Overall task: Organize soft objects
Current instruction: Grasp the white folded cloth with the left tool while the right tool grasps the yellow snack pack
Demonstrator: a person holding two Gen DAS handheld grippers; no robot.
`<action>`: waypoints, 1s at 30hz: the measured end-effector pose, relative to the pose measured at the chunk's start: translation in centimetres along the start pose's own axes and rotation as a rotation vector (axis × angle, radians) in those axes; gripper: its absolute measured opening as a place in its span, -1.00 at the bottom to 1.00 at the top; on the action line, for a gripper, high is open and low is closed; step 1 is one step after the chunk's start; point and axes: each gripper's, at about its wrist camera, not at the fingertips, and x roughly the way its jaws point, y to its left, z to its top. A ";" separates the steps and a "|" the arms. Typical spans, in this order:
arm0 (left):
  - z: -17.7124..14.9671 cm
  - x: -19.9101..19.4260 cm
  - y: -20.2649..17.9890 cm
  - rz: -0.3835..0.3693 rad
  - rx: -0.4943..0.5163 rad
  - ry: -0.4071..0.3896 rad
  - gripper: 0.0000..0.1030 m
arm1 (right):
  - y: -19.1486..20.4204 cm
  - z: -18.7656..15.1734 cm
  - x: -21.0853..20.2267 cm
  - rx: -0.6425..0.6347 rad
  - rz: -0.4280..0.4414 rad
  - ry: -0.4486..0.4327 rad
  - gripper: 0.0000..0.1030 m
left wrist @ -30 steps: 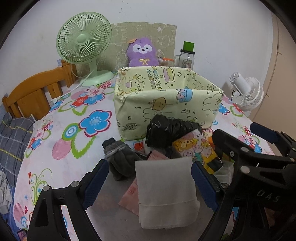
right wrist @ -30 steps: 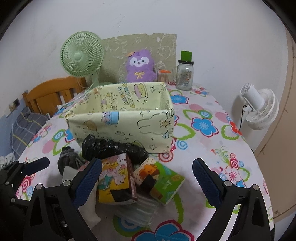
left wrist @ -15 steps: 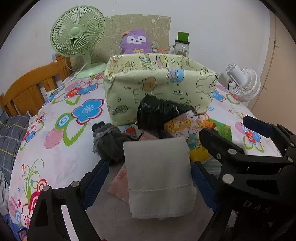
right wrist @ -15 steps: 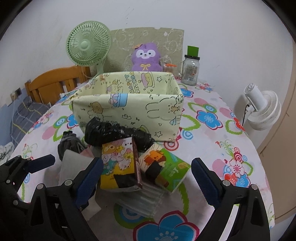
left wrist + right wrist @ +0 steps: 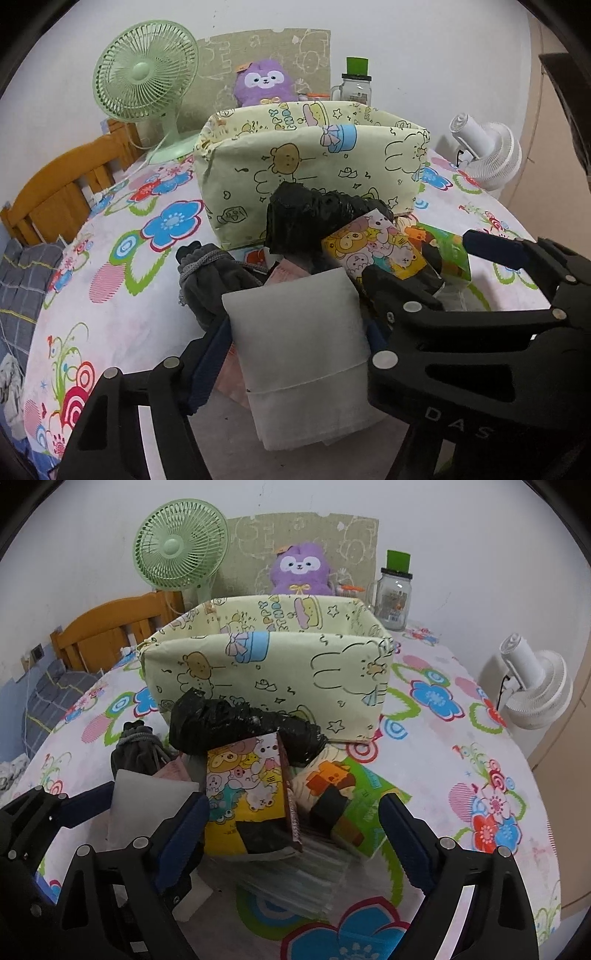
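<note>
- The left gripper is seen low in the left wrist view, with the white folded cloth between its fingers. The fingers are closing on it; the blue pad at 8 o'clock of the cloth appears to touch its edge, while the opposite pad is hidden behind the other gripper's frame, so full contact cannot be confirmed.
- The right gripper is held with its fingers spread wide. The cartoon-print pack and the green pack are located between the fingers, and neither is pressed.
- The white folded cloth is positioned at the near edge of the worktop, at 6 o'clock of the object pile, resting partly on a pink item.
- A grey drawstring pouch is placed at 10 o'clock of the cloth, just beside it.
- A black plastic bundle is located at 12 o'clock of the pile, touching the front wall of the fabric storage box.
- Clear plastic packets are stacked beneath the two printed packs.
- The fabric storage box is set upright at the centre of the worktop; its interior cannot be seen.
- Behind the box, a green fan is found at 11 o'clock, a purple plush toy at 12 o'clock and a glass jar at 1 o'clock.
- A white fan is seen at 3 o'clock, beyond the worktop edge.
</note>
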 end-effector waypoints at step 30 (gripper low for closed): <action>0.1 -1.1 0.4 -0.026 -0.056 -0.026 0.19 | 0.5 0.1 -0.4 0.025 0.039 0.004 0.02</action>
